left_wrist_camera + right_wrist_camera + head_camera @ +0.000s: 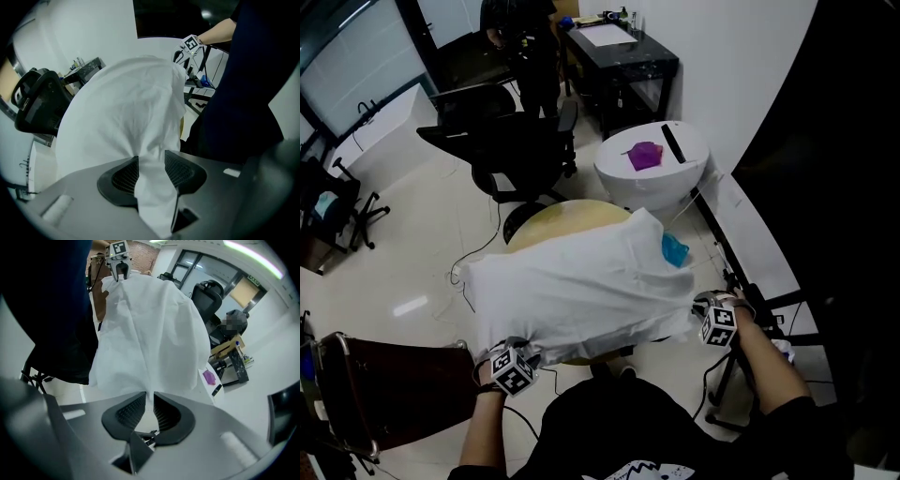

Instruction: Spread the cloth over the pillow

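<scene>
The large white fabric cloth (581, 281) lies draped over a hump, presumably the pillow, on the round tan desk (567, 216). The left tongs (151, 165) clamp a bunched corner. The right tongs (151, 401) stand slightly apart, with the cloth edge loose at their tips. Spreading looks nearly done — next, the left corner needs lowering and releasing.

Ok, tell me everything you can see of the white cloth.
The white cloth is thin, wrinkled fabric, draped in a mound over the round table, hiding whatever lies under it. Its near left corner is bunched and pinched in the left gripper; the right gripper, jaws slightly apart, sits at its near right corner.
</scene>
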`<state>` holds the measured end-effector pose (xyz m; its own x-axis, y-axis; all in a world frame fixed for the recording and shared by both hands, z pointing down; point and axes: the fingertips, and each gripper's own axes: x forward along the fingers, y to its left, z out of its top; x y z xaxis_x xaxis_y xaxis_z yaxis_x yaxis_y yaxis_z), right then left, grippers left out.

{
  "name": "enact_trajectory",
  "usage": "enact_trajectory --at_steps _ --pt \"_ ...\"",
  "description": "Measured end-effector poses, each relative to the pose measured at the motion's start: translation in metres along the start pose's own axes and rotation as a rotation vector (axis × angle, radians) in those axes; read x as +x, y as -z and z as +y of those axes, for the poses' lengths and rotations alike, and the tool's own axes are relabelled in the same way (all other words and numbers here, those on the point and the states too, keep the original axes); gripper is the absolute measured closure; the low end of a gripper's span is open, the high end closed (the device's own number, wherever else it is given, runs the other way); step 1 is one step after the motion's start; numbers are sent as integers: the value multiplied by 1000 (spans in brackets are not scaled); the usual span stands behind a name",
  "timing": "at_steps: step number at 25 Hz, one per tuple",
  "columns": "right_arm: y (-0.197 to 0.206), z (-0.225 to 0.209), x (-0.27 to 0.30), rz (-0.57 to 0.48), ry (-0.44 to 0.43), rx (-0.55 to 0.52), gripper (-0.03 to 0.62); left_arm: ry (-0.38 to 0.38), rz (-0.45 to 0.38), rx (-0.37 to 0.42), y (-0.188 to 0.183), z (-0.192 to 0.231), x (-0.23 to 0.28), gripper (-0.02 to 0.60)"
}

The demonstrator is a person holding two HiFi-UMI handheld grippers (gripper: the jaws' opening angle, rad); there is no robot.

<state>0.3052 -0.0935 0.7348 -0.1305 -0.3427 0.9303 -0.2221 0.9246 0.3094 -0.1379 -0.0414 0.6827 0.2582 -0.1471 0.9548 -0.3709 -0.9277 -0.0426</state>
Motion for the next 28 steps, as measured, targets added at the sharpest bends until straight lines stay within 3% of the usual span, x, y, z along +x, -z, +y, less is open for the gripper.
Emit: enact_trajectory --at_steps 3,7,10,14,20,28 --pt "5 -10 -7 22 17 24 479 20 -11 22 -1 1 -5 417" --pt "2 -39 -37 3 90 51 479 15 -64 54 -17 5 -29 417" --pt "-16 -78 -59 -44 157 61 479 -28 -144 79 -47 14 -51 417" --pt "-48 -136 -65 -80 204 -5 479 -44 -199 148 -93 18 -55 417" --pt "-89 -200 -35 -115 178 -134 479 -13 -213 213 -154 9 -39 417" --pt "-120 -248 33 -134 54 -356 465 50 -154 183 -197 -4 1 417"
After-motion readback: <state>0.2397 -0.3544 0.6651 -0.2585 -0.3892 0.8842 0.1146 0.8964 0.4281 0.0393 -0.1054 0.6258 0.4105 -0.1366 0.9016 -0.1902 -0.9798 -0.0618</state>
